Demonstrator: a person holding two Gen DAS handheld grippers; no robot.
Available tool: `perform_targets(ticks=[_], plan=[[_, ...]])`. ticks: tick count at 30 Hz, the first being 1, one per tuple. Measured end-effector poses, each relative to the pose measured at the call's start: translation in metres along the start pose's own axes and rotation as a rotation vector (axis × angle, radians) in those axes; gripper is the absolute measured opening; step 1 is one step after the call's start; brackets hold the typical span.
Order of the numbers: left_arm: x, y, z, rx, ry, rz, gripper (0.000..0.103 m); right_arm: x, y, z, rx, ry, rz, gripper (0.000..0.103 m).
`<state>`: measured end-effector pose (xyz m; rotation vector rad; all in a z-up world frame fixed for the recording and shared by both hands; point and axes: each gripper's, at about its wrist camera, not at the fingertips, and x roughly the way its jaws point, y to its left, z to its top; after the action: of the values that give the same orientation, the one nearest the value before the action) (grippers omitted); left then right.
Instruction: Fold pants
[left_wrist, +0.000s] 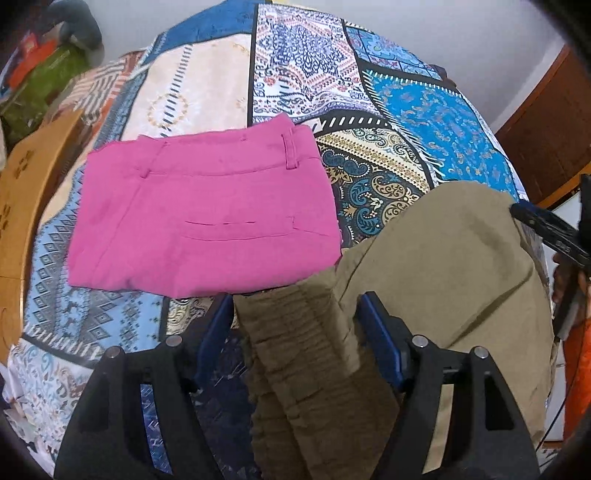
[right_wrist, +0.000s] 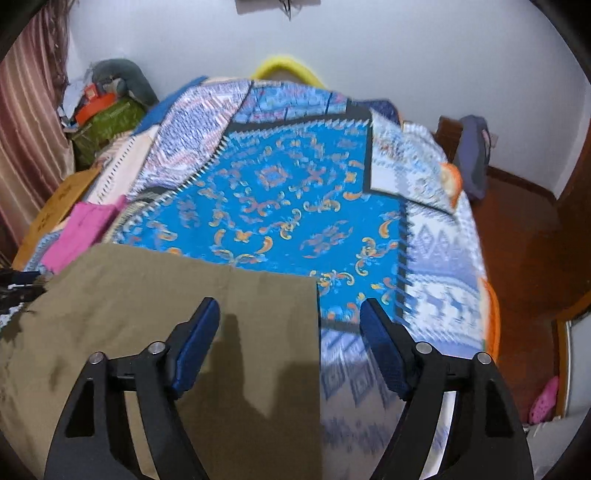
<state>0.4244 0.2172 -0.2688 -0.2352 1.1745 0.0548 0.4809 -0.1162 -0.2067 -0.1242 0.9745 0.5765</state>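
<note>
Olive pants: khaki-olive pants (left_wrist: 443, 266) lie on the bed at its near edge, just beside the pink garment, one corner touching or overlapping it
Left tool pose: left tool (left_wrist: 295, 314) points forward and down over the gathered elastic waistband (left_wrist: 295, 354), which runs up between its two fingers; the blue pads (left_wrist: 380, 339) stand apart on either side of the band, so the tool is spread and I cannot tell whether either pad touches the cloth
Right tool pose: right tool (right_wrist: 290, 321) hangs over the straight right-hand edge of the pants, one finger above the olive cloth and the other above the bedspread; fingers wide apart, pinching nothing
Left view only: the pink folded pants (left_wrist: 203, 214) in full, with belt loops and a welt pocket slit; the ruffled waistband; the tip of the right tool at the far right edge; a tan cardboard sheet (left_wrist: 26, 192) at the left
Right view only: the clean vertical side edge of the olive cloth, tool shadows on it, a yellow curved object (right_wrist: 288, 68) at the far end of the bed, brown floor (right_wrist: 524, 258), pink slipper (right_wrist: 543, 400), pinkish curtain (right_wrist: 26, 129)
Textures: olive fabric smooth and matte with soft creases, waistband tightly puckered; pink fabric flat, a squared rectangle
Bedspread: patchwork bedspread (right_wrist: 280, 192) in blue, white and orange paisley and geometric prints
</note>
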Motion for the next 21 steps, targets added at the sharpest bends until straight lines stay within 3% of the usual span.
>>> perform_targets(ticks=[5, 6, 7, 10, 17, 21], plan=[[0.006, -0.002, -0.001, 0.038, -0.035, -0.014, 0.069, 0.012, -0.002, 0.003, 0.012, 0.006, 0.034, 0.059], [0.006, -0.002, -0.002, 0.044, -0.041, -0.012, 0.068, 0.013, -0.001, 0.003, 0.007, 0.01, 0.039, 0.051], [0.005, -0.002, -0.003, 0.045, -0.046, -0.01, 0.066, 0.012, 0.001, 0.002, 0.001, 0.011, 0.036, 0.035], [0.004, -0.003, -0.003, 0.05, -0.057, 0.004, 0.061, 0.013, 0.005, 0.002, -0.018, 0.017, 0.002, 0.018], [-0.012, -0.019, -0.002, 0.141, -0.125, 0.145, 0.053, -0.002, 0.018, -0.001, -0.093, -0.039, -0.103, 0.007], [-0.026, -0.019, 0.005, 0.146, -0.16, 0.169, 0.053, -0.018, 0.019, 0.005, -0.114, -0.093, -0.155, 0.005]])
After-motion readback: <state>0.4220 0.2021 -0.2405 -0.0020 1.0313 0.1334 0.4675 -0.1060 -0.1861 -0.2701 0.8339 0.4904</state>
